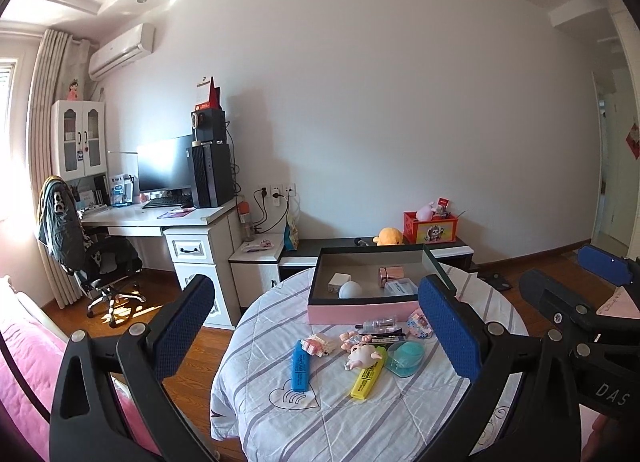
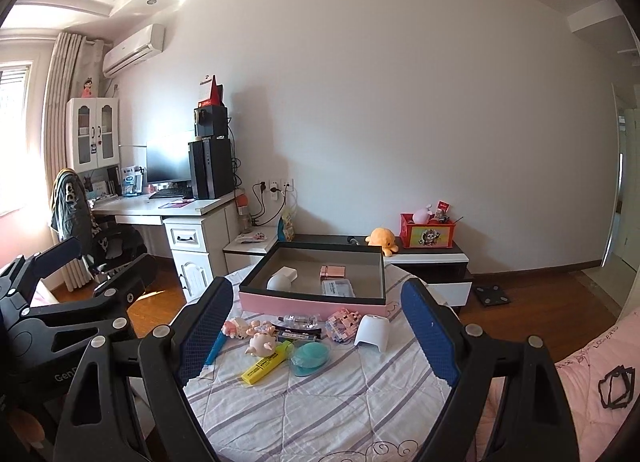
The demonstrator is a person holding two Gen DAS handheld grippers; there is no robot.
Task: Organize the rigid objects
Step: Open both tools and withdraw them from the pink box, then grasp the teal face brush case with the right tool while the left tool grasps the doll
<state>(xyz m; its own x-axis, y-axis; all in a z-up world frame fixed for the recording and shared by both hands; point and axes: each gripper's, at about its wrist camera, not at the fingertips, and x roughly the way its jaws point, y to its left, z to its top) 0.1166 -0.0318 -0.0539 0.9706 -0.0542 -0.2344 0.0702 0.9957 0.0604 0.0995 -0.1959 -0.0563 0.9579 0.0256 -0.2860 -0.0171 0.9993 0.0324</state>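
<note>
A round table covered with a striped quilt is seen ahead, and at its far side a pink box is set, open-topped, with a few small items inside. The left gripper and right gripper are held above the near edge, jaws spread wide with nothing between them. In front of the box, a yellow highlighter, a blue highlighter and a pig figurine are scattered
</note>
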